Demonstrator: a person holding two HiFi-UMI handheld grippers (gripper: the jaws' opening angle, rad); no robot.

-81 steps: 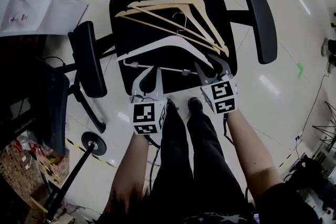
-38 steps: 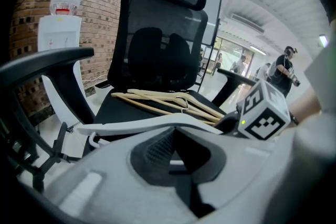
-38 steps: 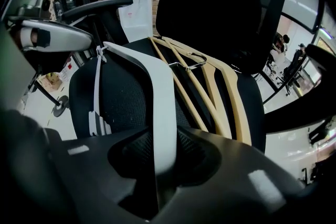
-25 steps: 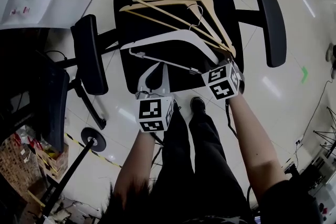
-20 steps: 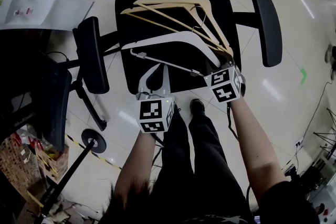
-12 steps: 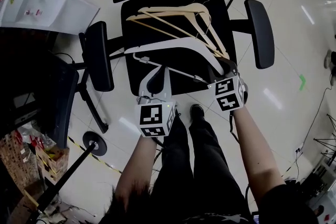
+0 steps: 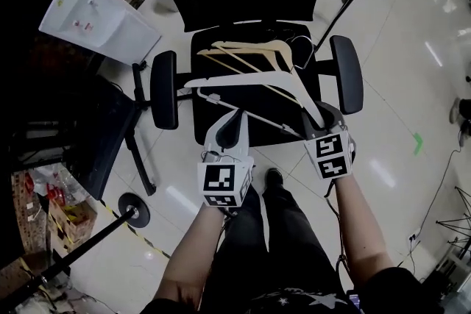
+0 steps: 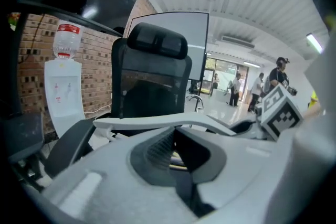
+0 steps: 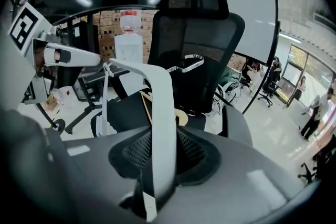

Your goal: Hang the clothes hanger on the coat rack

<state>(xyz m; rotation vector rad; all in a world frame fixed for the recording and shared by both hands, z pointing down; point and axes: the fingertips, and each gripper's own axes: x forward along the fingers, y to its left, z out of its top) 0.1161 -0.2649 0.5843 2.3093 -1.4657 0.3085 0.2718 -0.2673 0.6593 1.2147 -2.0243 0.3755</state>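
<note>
Seen from above, a black office chair (image 7: 257,101) fills the middle of the head view, at twelve o'clock from the person's legs. It looks smaller than a second ago, because both hands have risen. A white hanger (image 7: 243,76) has come up with them. It is now held in the air above the seat instead of lying on it, and the right gripper view shows it standing against the chair's backrest. Several wooden hangers (image 7: 254,49) remain on the seat, at twelve o'clock of the white hanger. The right tongs (image 7: 321,125), at five o'clock of the white hanger, are clamped on the end of its arm, the white strip pressed between the pads. The left tongs (image 7: 237,118), at seven o'clock, have their tips together at the hanger's lower bar; whether they pinch it is unclear. The pick-up looks done. Carrying the hanger to the coat rack, which no view clearly shows, is still to do.
</note>
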